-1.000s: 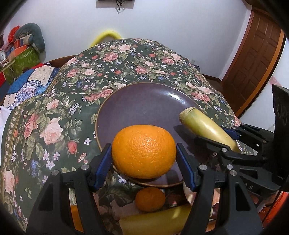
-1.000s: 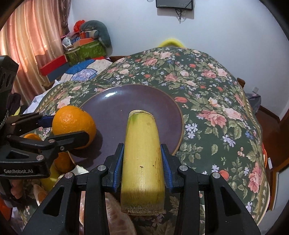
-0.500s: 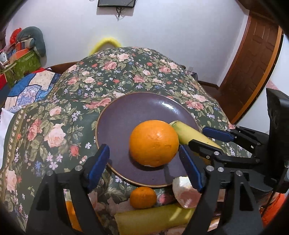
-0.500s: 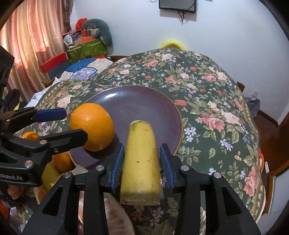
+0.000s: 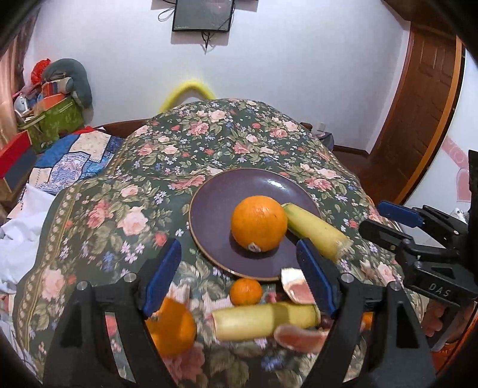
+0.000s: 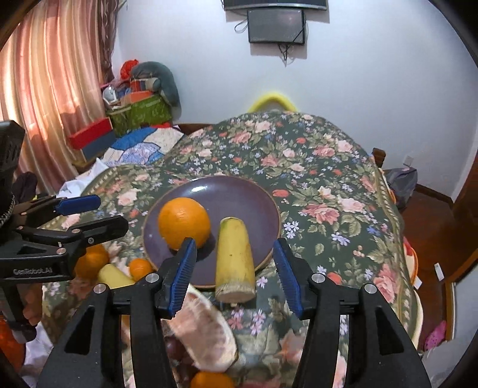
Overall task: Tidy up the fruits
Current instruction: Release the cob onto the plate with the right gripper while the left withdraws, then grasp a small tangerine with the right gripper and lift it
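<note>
A round bench under a dark floral cloth [image 5: 125, 215] carries a purple plate [image 5: 215, 206]. On the plate sits a large orange [image 5: 258, 222], and touching it lies a yellow-green cut stalk piece [image 5: 313, 231] whose cut end overhangs the plate's rim.

The left gripper [image 5: 239, 280] hovers near the plate's front edge, its jaws standing wide apart and holding nothing. The right gripper [image 6: 236, 274] frames the stalk piece, its jaws opening, with clear gaps on both sides of the piece.

The left wrist view alone shows the pile nearest the camera: a small tangerine [image 5: 245, 292] just beside the plate, a second stalk piece [image 5: 264, 322] lying crosswise, pink pomelo segments [image 5: 295, 288] and a blurred orange [image 5: 171, 326]. It also shows a brown wooden door [image 5: 418, 119].

The right wrist view alone shows pink curtains [image 6: 44, 89] and, close under the jaws, a large blurred pomelo wedge [image 6: 206, 331]. Both views show a dark wall screen [image 6: 276, 25].
</note>
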